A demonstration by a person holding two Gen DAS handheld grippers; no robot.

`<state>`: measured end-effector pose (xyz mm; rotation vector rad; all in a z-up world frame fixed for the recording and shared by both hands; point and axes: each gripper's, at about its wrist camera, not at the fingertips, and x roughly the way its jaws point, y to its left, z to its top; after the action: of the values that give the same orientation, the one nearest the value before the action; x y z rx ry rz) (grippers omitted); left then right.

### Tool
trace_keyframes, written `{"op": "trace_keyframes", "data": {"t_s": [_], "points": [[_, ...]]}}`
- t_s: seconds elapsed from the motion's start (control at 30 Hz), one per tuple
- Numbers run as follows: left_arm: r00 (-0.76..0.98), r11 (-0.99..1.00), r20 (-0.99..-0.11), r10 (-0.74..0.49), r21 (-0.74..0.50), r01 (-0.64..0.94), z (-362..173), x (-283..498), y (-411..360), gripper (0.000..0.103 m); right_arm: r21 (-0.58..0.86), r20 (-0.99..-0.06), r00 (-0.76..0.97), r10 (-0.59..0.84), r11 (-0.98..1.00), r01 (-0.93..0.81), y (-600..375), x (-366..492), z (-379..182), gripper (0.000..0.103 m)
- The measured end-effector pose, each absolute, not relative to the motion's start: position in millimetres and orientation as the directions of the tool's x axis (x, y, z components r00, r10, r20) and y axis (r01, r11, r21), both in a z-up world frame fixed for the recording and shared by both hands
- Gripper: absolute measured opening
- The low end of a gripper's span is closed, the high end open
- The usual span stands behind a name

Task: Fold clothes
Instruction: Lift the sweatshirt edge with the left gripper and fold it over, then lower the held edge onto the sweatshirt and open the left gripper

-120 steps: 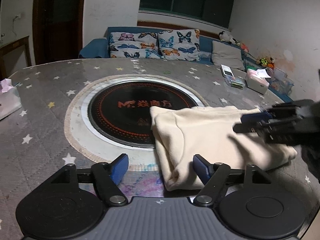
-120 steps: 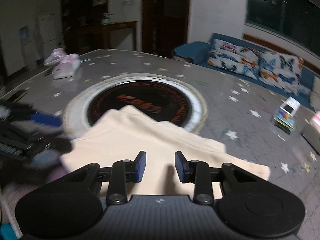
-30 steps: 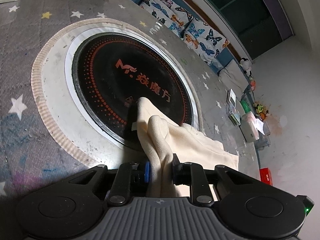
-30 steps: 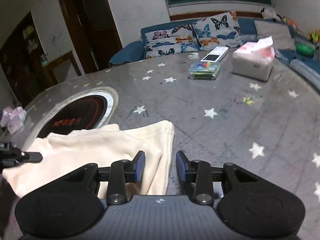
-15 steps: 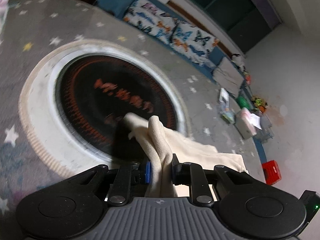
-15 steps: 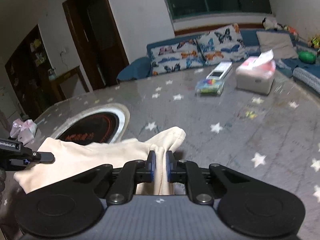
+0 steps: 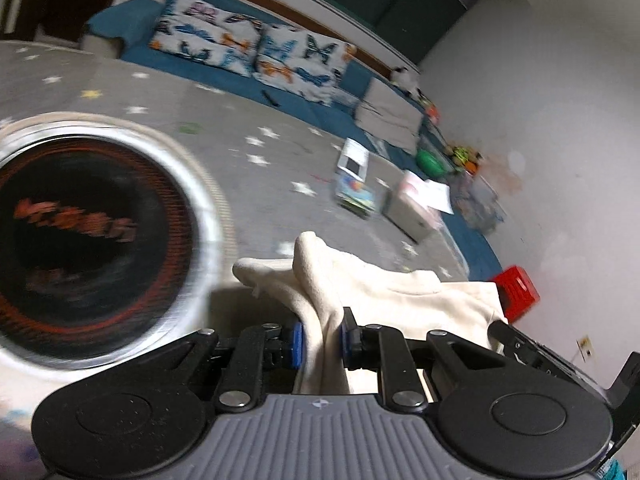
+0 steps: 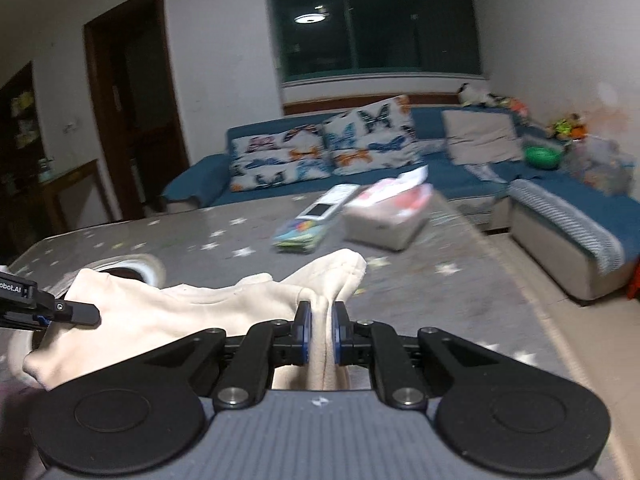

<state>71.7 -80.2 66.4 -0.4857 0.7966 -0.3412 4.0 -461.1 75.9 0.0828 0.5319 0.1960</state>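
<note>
I am clamping the cream garment [image 7: 384,292] in both claws, left gripper [image 7: 320,340] and right gripper [image 8: 320,332], raising two corners for folding toward twelve o'clock.

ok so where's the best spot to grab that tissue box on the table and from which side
Take the tissue box across its two long side walls, coming down from above with the fingers straddling it. Its body is a low, flat-sided block, so those walls give parallel faces. Stay clear of the loose tissue sticking out of the top, and of the side where the small flat packet lies close by. Both grippers are busy holding the cream garment.
</note>
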Motion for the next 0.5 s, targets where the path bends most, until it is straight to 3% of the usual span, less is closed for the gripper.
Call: {"op": "trace_keyframes", "data": {"t_s": [0.5], "points": [[0.598,0.847,-0.606,-0.525,-0.445,0.292,67.9,112.1,-196.2,0.019,0.063,-0.499,0.867,-0.016,0.997,0.055,-546.8,9.1,74.6,0.009]]}}
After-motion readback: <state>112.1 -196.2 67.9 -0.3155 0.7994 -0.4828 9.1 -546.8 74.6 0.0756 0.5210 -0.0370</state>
